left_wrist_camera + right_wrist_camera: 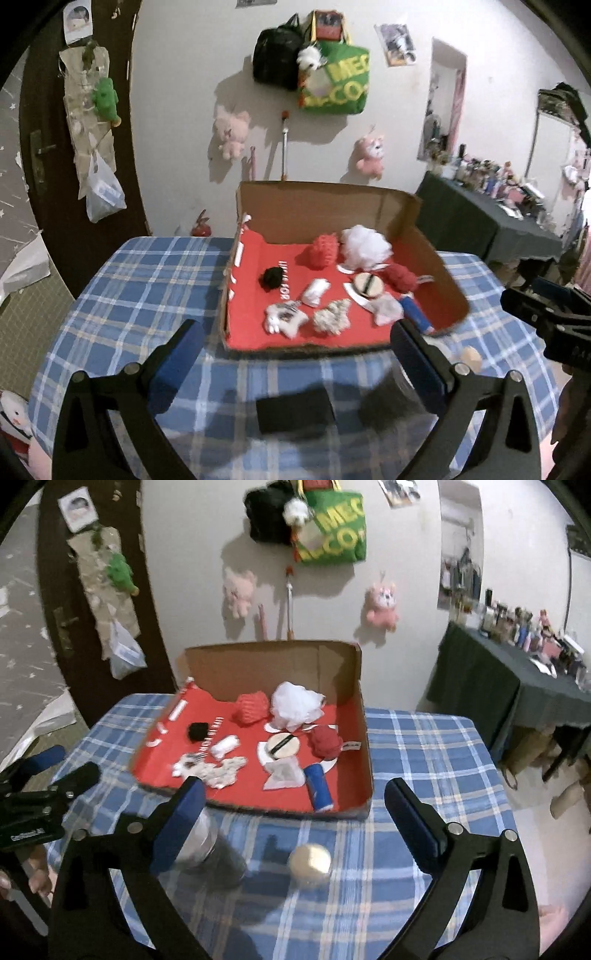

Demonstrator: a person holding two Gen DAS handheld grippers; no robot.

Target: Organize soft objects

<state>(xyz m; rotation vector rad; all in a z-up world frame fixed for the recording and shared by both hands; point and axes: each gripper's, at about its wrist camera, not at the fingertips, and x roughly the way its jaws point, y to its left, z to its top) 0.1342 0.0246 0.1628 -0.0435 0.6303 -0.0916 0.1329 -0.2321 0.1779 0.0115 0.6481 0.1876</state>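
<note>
A cardboard box [325, 210] [266, 664] with a red floor stands on the checked tablecloth. Inside lie several soft things: a white mesh pouf [364, 245] [295, 703], a red knit ball [323, 249] [253, 707], a black pompom [272, 277] [198, 731], a round beige puff [367, 284] [282, 746] and a blue roll [415, 314] [318, 784]. My left gripper [295, 339] is open and empty in front of the box. My right gripper [295, 801] is open too, above a cream ball [309, 860] on the cloth.
A black block [295, 410] and a blurred clear-and-dark cylinder [388, 402] [210, 849] lie on the blue checked table [129, 295] [424, 757] before the box. Bags and pink plush toys hang on the wall behind. A dark side table [480, 679] with bottles stands at the right.
</note>
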